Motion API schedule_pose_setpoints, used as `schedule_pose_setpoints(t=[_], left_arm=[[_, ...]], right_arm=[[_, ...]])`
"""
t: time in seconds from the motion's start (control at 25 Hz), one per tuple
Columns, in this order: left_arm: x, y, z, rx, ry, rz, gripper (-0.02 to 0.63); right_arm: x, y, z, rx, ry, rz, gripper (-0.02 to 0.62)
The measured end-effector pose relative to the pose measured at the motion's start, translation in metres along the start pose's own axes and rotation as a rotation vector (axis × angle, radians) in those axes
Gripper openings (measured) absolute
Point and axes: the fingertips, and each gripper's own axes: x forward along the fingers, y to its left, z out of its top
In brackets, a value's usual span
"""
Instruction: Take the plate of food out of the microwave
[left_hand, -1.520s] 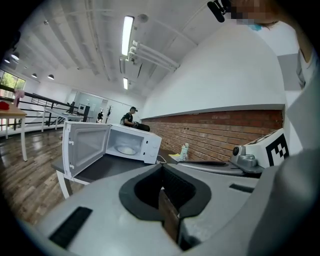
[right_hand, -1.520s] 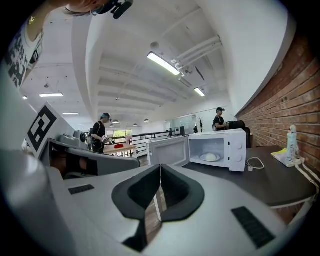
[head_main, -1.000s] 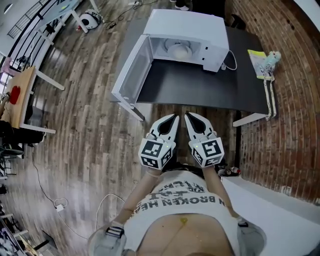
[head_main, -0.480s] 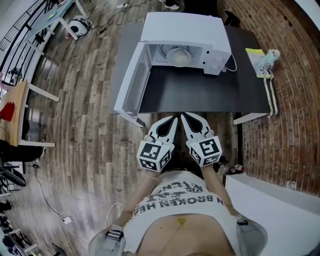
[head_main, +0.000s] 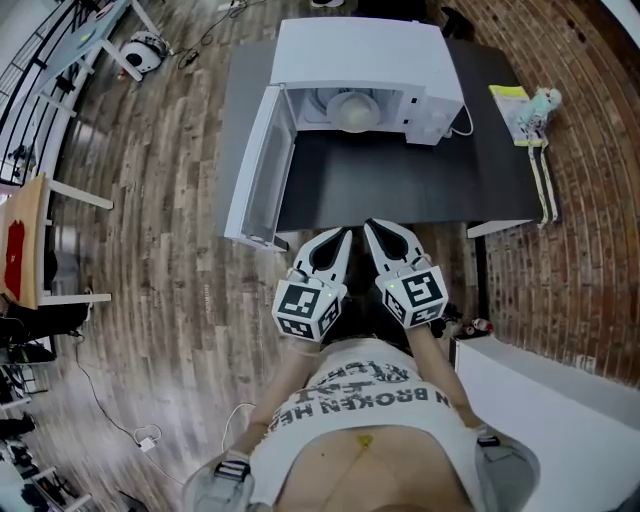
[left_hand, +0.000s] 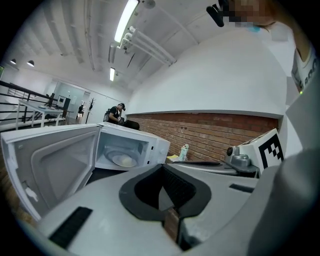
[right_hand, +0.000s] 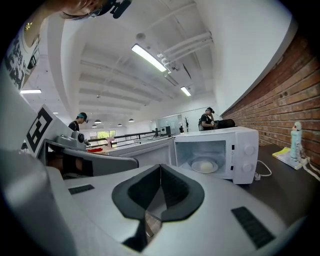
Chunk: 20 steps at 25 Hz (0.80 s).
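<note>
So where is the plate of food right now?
The plate of food sits top centre in the head view, inside the open microwave on the dark table.

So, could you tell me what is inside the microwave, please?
A plate with pale food sits in the microwave, its door open. The food is too small to identify; in the head view the roof covers the cavity's back.
</note>
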Motion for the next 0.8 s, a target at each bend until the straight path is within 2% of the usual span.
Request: schedule_pose_setpoints(t=[0.8], left_arm=[[0.156,0.052,0.057,-0.031,-0.004,0.066,0.008]], right_arm=[[0.104,-0.13,0.052,0.01,-0.025,0.105,0.009]])
